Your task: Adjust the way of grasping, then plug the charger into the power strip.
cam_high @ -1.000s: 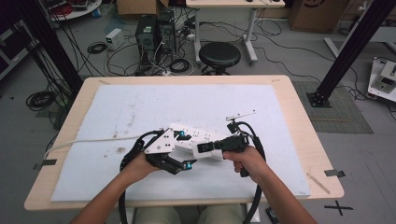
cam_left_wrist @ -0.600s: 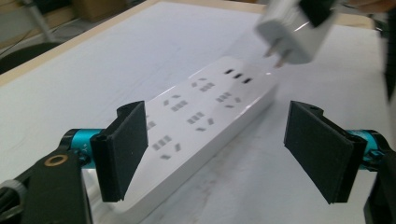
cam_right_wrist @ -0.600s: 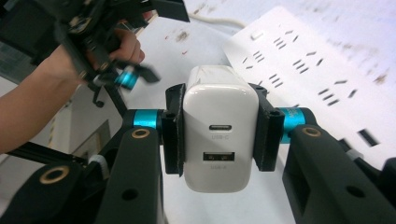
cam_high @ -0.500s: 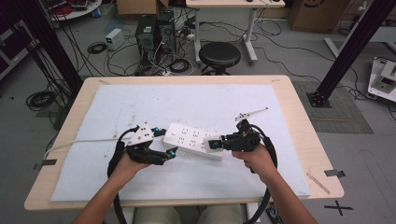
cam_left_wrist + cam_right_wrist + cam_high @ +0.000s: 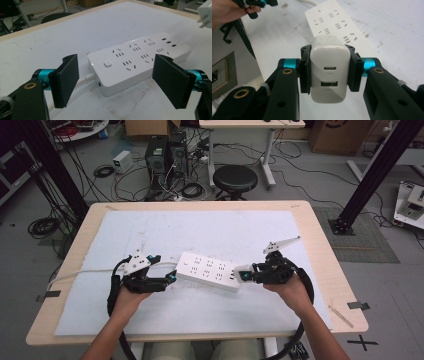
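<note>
Since hands parted — L gripper (image 5: 169,279) off strip (image 5: 207,270).

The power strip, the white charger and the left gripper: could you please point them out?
power strip (image 5: 207,271), high view, top face.
white charger (image 5: 329,68), right gripper view, port face.
left gripper (image 5: 116,82), left gripper view, between its open jaws.

Power strip (image 5: 140,63) smooth glossy white plastic; charger (image 5: 329,70) same; table (image 5: 320,240) pale wood, matt white cover.
</note>
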`<state>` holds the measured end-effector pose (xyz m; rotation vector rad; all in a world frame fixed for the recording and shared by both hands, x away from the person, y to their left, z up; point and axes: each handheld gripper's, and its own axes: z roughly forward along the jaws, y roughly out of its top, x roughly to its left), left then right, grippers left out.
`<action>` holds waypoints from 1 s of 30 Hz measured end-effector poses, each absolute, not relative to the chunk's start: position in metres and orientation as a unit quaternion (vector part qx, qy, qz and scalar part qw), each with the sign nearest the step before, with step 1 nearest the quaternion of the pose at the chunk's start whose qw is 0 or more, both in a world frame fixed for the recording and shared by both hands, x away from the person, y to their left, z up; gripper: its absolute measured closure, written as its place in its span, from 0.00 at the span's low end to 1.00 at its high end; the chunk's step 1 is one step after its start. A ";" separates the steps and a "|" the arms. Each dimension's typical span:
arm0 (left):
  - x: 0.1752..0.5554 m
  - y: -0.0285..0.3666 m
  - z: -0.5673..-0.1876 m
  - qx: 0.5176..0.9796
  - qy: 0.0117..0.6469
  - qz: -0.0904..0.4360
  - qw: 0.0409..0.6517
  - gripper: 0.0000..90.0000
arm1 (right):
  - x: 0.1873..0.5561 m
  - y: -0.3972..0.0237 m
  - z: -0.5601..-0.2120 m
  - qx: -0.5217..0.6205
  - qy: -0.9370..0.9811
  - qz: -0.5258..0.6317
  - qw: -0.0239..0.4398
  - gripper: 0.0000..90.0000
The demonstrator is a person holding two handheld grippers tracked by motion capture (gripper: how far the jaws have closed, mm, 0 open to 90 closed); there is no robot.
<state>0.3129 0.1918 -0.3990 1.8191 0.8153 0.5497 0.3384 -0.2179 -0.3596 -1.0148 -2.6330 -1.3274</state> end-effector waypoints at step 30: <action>0.304 0.224 -0.397 0.736 0.371 0.254 0.507 0.24 | 0.338 -0.236 -0.346 -0.301 -0.892 -0.327 -0.085 0.70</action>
